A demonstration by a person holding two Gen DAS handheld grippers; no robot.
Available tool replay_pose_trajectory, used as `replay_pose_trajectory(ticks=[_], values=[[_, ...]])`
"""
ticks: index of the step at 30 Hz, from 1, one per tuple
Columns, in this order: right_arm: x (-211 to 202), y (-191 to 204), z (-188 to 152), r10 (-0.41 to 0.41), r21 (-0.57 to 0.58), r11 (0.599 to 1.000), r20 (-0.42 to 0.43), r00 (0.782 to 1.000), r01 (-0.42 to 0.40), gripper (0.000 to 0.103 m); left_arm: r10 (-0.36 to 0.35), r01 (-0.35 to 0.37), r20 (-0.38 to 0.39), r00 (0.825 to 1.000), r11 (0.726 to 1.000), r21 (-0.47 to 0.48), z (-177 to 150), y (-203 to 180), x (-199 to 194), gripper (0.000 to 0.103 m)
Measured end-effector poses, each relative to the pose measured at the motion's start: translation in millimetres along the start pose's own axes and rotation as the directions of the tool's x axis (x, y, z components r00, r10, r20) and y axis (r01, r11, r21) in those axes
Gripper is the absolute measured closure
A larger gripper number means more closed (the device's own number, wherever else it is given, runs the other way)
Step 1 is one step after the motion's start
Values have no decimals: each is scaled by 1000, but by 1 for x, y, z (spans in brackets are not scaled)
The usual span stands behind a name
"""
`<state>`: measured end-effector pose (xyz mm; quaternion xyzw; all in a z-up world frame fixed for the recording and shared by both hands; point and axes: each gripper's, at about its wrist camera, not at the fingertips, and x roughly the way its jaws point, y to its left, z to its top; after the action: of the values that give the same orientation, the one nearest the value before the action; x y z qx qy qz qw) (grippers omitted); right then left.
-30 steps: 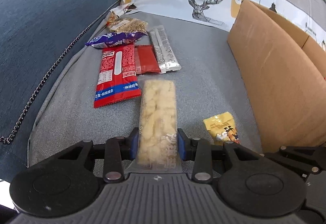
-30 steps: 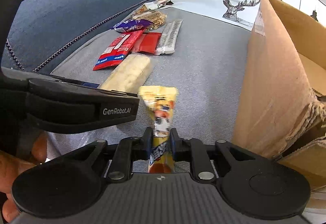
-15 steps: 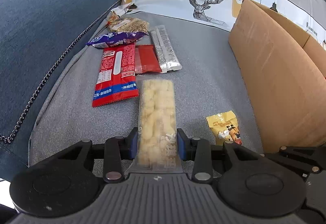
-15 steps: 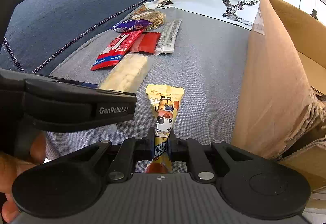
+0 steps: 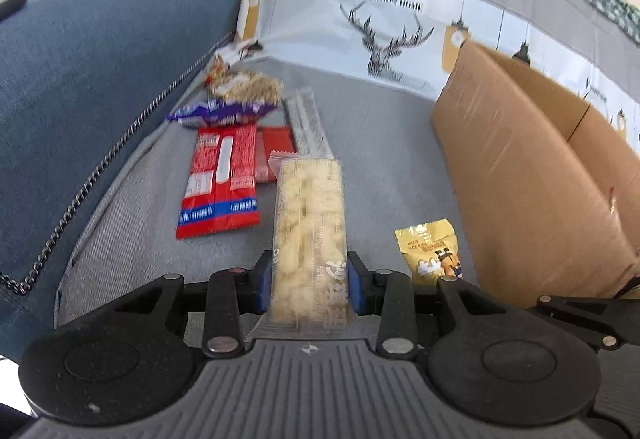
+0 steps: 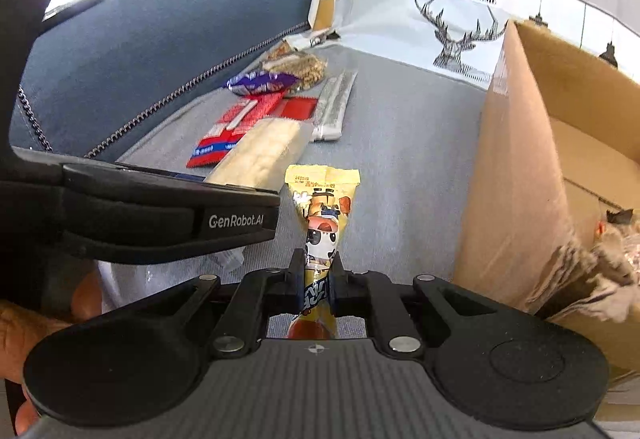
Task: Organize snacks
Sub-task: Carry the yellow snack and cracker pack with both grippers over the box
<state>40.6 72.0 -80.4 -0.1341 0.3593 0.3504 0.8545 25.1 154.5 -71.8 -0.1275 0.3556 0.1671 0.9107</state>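
My left gripper is shut on a long clear packet of pale puffed snack, held lifted over the grey sofa seat. My right gripper is shut on a small yellow cartoon snack pouch, which stands up between its fingers. That same pouch shows at the lower right of the left wrist view. The left gripper's black body crosses the right wrist view at the left, with the puffed packet sticking out past it.
Several more snacks lie at the seat's far left: a red packet, a purple one, a silver strip. An open cardboard box stands on the right. A blue armrest bounds the left. A hand holds the left gripper.
Both grippers have tilted up a little with their packets. The yellow pouch stands more upright in the right gripper than before. The snacks on the seat have not moved.
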Motion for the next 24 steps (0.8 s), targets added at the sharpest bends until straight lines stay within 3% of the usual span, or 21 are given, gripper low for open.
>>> replay_pose_trajectory(ticks=[24], values=[[-52, -2, 13, -35, -32, 999, 154, 987, 40, 92, -19, 24, 98, 995, 999, -46, 8, -9, -27, 63]])
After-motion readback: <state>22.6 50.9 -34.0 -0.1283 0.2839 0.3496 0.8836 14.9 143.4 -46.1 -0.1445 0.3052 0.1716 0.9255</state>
